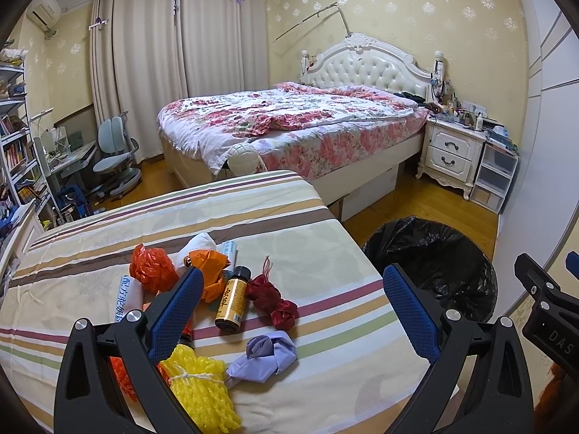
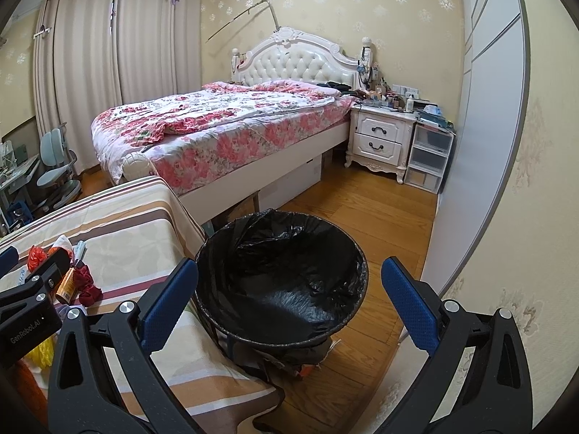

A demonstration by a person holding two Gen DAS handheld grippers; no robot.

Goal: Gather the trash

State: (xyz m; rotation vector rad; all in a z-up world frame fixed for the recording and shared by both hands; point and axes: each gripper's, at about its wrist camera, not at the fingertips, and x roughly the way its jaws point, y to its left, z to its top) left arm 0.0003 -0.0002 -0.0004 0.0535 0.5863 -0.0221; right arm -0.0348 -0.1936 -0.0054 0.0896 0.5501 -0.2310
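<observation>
Trash lies on a striped cloth-covered table (image 1: 307,249): a gold bottle with a black cap (image 1: 232,299), a dark red mesh bundle (image 1: 271,298), a lilac crumpled bag (image 1: 266,354), a yellow foam net (image 1: 202,390), orange crumpled bags (image 1: 152,269) and a white tube (image 1: 228,250). My left gripper (image 1: 293,307) hovers open above them, empty. To the table's right stands a bin lined with a black bag (image 2: 286,282). My right gripper (image 2: 289,303) is open over the bin, holding nothing. The bin shows in the left wrist view as well (image 1: 434,264).
A bed with a floral quilt (image 1: 289,123) stands behind the table, with a white nightstand (image 1: 452,148) and plastic drawers (image 1: 494,177) beside it. A wardrobe wall (image 2: 481,144) runs along the right. A desk chair (image 1: 115,159) and bookshelves (image 1: 18,152) stand at left.
</observation>
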